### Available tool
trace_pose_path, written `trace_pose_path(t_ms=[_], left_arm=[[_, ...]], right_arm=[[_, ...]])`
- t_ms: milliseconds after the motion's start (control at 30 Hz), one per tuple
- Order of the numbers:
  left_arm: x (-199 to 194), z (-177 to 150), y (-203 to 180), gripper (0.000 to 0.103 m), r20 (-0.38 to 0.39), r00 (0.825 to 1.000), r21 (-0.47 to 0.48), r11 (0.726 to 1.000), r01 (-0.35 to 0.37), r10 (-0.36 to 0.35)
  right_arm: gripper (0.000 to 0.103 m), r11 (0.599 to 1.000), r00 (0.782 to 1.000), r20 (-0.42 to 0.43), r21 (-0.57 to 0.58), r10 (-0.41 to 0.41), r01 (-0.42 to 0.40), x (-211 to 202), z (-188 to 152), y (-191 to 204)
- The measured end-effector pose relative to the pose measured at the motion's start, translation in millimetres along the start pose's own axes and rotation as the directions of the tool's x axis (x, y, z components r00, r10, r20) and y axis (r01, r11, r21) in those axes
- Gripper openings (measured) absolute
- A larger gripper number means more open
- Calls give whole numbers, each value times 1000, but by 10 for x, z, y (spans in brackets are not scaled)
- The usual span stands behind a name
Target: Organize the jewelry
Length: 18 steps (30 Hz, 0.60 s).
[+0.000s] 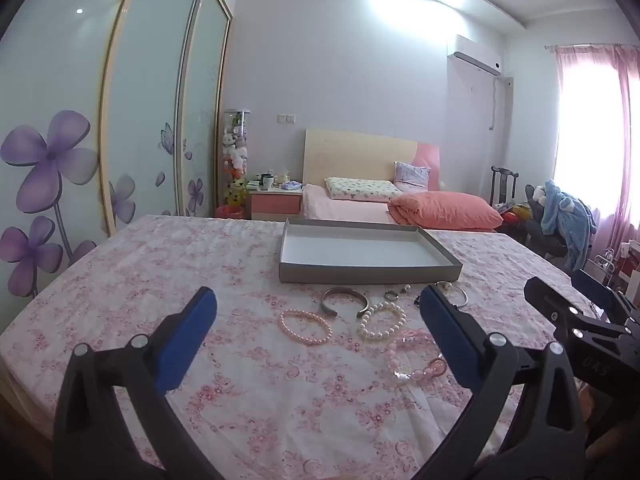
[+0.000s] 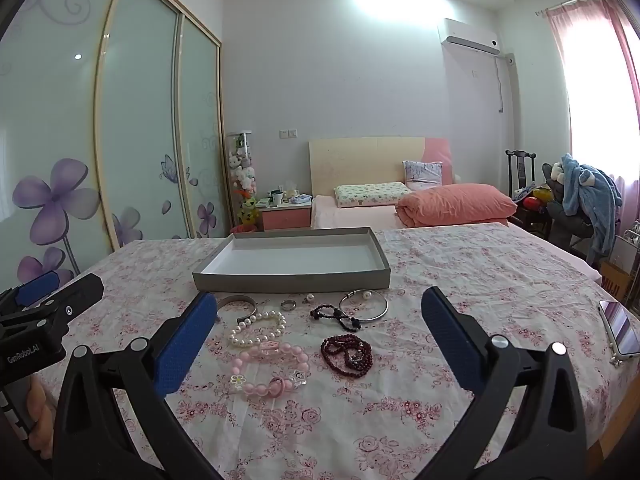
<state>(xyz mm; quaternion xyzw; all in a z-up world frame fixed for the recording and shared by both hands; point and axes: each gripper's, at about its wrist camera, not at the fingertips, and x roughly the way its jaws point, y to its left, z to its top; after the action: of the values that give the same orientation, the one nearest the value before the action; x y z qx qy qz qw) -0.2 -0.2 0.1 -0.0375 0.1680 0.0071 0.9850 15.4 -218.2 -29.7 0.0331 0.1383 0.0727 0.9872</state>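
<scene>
Jewelry lies on the floral cloth in front of an empty grey tray (image 1: 368,273) (image 2: 292,280). In the left wrist view I see a pink pearl bracelet (image 1: 305,327), a white pearl bracelet (image 1: 382,321), a grey cuff (image 1: 345,300) and a pink bead bracelet (image 1: 416,356). The right wrist view adds a dark red bead string (image 2: 347,354), a black bead piece (image 2: 336,316), a silver bangle (image 2: 363,305) and a ring (image 2: 289,304). My left gripper (image 1: 318,304) and my right gripper (image 2: 319,306) both hover open above the pieces, holding nothing.
A phone (image 2: 619,332) lies near the cloth's right edge. Behind the table stand a bed with an orange quilt (image 2: 456,204), a nightstand (image 2: 286,212), a sliding wardrobe (image 1: 120,120) at left and a chair with blue clothing (image 2: 588,196) at right.
</scene>
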Motion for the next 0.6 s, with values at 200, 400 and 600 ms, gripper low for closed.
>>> trace_pose_path(t_ms=[200,400,600], left_arm=[[-3,-1,-1,99,0,1000,0,1000,-2,2],[-9,-2,-8,99,-4,1000,-1,1000,-2,2],[-1,0,-4,99,-8,1000,-4,1000,-3,3]], right_arm=[[101,1000,1000,-1,0,-2,2,2,-1,1],[101,1000,1000,-3,2,-4,4,7,41,-1],[101,1000,1000,-8,2,-3,3,10,35,-7]])
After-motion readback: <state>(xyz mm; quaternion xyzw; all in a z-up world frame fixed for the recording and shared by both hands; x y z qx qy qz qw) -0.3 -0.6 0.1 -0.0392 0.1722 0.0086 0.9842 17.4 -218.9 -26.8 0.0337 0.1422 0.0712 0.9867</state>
